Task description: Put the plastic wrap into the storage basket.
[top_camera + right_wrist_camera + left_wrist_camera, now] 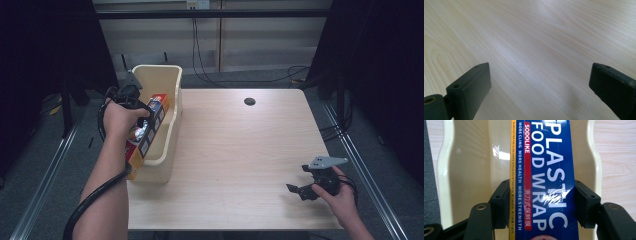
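A long blue plastic food wrap box [544,177] with white lettering and a yellow edge is clamped between the jaws of my left gripper [540,205]. In the high view the box [150,131] slants over the cream plastic bin [167,87] at the table's left edge, its near end sticking out over the bin's front wall. My left gripper [134,102] sits at the bin's left rim. My right gripper [303,186] is open near the table's front right corner, low over bare wood, with nothing between its jaws [539,85].
The light wood table [240,150] has a small dark hole [249,101] near its far edge. Cables run over the floor behind the table, and metal rails flank it on both sides.
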### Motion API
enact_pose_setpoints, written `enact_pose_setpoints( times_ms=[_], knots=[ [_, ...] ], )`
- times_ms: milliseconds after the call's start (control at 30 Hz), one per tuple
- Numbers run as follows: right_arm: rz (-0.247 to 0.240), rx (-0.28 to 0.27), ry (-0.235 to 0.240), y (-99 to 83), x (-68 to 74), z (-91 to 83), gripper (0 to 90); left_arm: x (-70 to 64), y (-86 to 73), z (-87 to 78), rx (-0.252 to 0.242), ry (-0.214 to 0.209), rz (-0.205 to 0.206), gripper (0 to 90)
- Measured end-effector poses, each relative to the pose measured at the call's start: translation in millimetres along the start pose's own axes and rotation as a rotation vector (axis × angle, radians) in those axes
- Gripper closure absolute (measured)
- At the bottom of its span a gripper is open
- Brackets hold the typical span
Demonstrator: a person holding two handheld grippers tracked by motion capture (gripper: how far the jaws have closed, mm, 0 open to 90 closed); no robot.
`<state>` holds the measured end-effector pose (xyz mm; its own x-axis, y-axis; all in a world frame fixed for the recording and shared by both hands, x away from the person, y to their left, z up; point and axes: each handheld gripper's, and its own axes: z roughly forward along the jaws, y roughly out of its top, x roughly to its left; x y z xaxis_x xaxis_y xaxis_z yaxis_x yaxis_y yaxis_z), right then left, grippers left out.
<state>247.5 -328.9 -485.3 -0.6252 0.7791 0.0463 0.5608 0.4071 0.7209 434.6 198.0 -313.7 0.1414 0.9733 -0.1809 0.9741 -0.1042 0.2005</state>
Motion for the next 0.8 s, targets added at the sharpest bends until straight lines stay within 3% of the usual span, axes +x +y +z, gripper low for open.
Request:
enact_pose_setpoints(
  times_ms=[800],
  knots=[
    [0.005,0.016,0.010,-1.0,-0.1,0.9,3.8,2.5,3.8,18.6,0.040,0.003,-0.023,39.7]
  ],
)
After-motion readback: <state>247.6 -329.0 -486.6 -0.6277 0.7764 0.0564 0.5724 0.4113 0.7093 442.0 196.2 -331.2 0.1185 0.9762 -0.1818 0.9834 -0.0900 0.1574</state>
